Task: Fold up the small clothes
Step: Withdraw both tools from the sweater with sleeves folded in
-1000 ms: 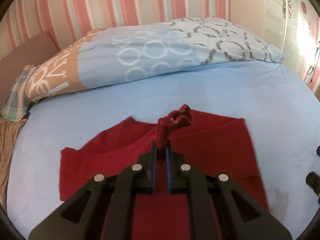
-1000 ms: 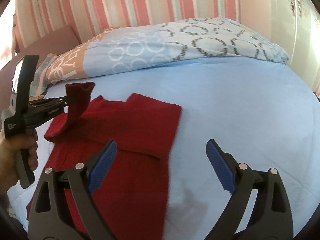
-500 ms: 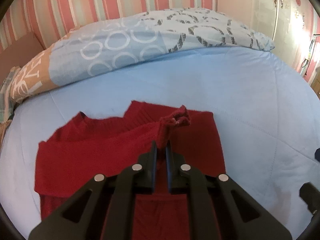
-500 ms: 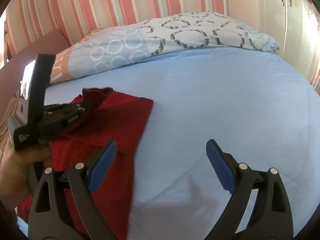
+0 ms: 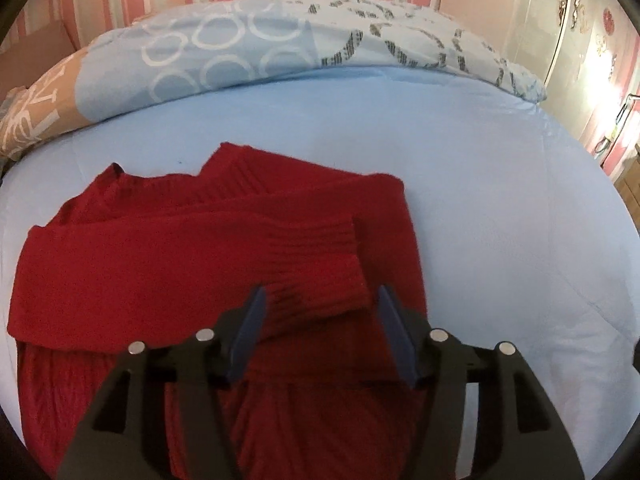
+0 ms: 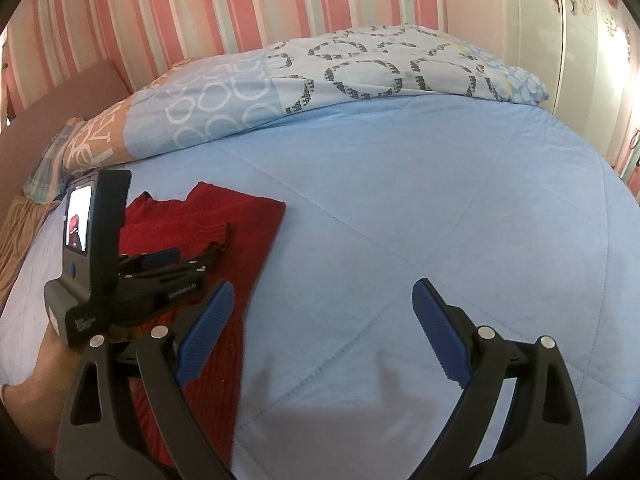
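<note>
A dark red knitted sweater [image 5: 168, 264] lies on the light blue bed, also in the right wrist view [image 6: 240, 224] at the left. Its left sleeve is folded across the body, with the ribbed cuff [image 5: 320, 264] lying flat near the right edge. My left gripper [image 5: 320, 316] is open just above the cuff, its jaws on either side of it, holding nothing; it shows in the right wrist view [image 6: 176, 260] too. My right gripper [image 6: 320, 320] is open and empty over bare bed to the right of the sweater.
The light blue quilted bed cover [image 6: 440, 208] stretches to the right and far side. A rolled patterned duvet [image 5: 280, 44] lies along the back by the striped wall. A white wardrobe [image 6: 580, 20] stands at the right.
My left gripper carried the sleeve cuff rightwards across the sweater, lowered it and opened, leaving the cuff flat on the body. My right gripper stayed open.
</note>
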Motion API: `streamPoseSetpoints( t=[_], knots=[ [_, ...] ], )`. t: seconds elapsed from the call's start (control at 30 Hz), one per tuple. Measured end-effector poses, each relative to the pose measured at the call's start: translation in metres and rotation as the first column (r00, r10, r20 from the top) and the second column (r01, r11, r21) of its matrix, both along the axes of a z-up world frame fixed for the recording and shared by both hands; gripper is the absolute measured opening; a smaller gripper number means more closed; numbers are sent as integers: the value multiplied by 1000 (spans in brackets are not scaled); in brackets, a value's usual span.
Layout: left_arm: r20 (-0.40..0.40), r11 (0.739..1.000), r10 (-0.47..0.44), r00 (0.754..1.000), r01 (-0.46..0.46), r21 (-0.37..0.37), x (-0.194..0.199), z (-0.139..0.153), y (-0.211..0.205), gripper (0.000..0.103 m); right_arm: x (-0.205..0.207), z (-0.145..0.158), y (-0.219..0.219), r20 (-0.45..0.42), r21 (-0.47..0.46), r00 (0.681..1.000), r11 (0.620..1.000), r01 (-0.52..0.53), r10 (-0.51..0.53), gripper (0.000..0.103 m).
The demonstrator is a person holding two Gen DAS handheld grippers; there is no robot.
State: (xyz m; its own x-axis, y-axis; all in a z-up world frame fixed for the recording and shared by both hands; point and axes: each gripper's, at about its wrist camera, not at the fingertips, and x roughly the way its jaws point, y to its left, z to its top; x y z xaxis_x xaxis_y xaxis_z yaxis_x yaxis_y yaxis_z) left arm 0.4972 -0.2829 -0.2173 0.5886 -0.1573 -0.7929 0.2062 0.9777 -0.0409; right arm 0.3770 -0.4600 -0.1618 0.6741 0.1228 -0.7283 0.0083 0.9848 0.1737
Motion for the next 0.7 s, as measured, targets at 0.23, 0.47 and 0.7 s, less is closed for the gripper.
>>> streamPoseSetpoints(
  t=[0.23, 0.47, 0.7],
  knots=[
    [44, 997, 73, 996, -73, 0, -6, 30, 34, 63, -2, 7, 4, 7, 1, 1000, 1000, 6, -6, 91],
    [81, 994, 100, 992, -103, 23, -29, 53, 85, 64, -9, 28, 32, 26, -22, 1000, 1000, -15, 16, 91],
    [99, 985, 150, 984, -157, 77, -70, 55, 162, 66, -25, 42, 68, 27, -31, 998, 998, -48, 49, 91]
  ],
)
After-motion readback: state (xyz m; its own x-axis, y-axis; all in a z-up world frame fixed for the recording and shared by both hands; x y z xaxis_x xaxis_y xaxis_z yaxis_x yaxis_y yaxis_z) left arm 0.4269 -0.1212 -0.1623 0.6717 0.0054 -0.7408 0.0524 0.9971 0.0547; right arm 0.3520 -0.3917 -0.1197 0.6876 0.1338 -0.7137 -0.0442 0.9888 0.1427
